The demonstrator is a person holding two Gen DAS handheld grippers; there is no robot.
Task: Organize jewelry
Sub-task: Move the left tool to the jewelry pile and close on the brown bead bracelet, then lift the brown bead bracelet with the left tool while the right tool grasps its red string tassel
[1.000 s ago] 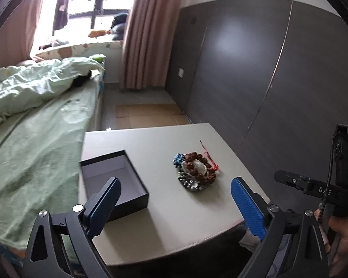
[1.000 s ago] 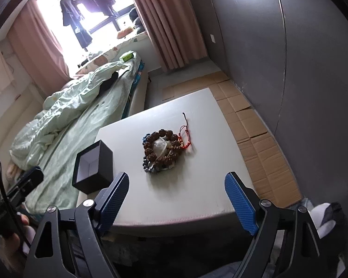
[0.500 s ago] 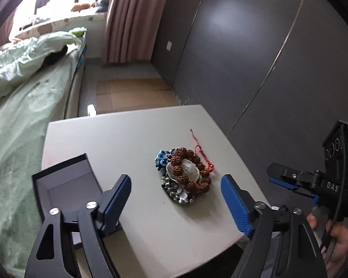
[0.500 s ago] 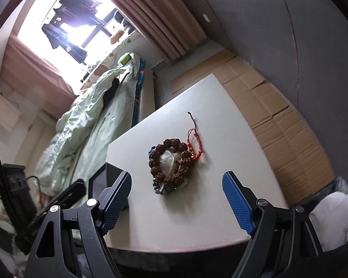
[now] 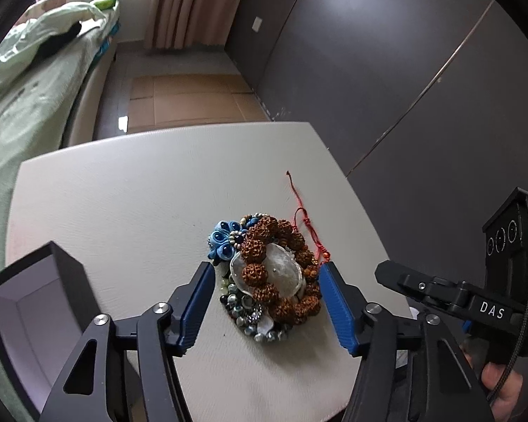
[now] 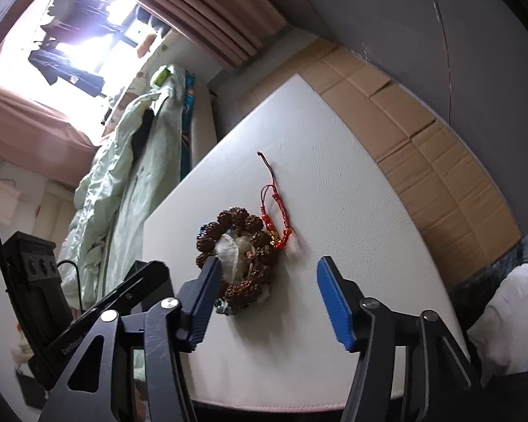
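Left gripper [image 5: 267, 302] fingers spread, straddling the tangled jewelry pile [image 5: 269, 274]; right gripper [image 6: 264, 299] spread, empty; closing may snag several pieces together.

We see the left gripper [image 5: 267, 302] & right gripper [image 6: 265, 299]: black frames, 2 blue ribbed pads each, silver screws, "DAS" marking.

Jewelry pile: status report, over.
Left hand-held gripper open, straddling jewelry pile on table. Right hand-held gripper open, empty. Open box left of pile, nothing in the way.
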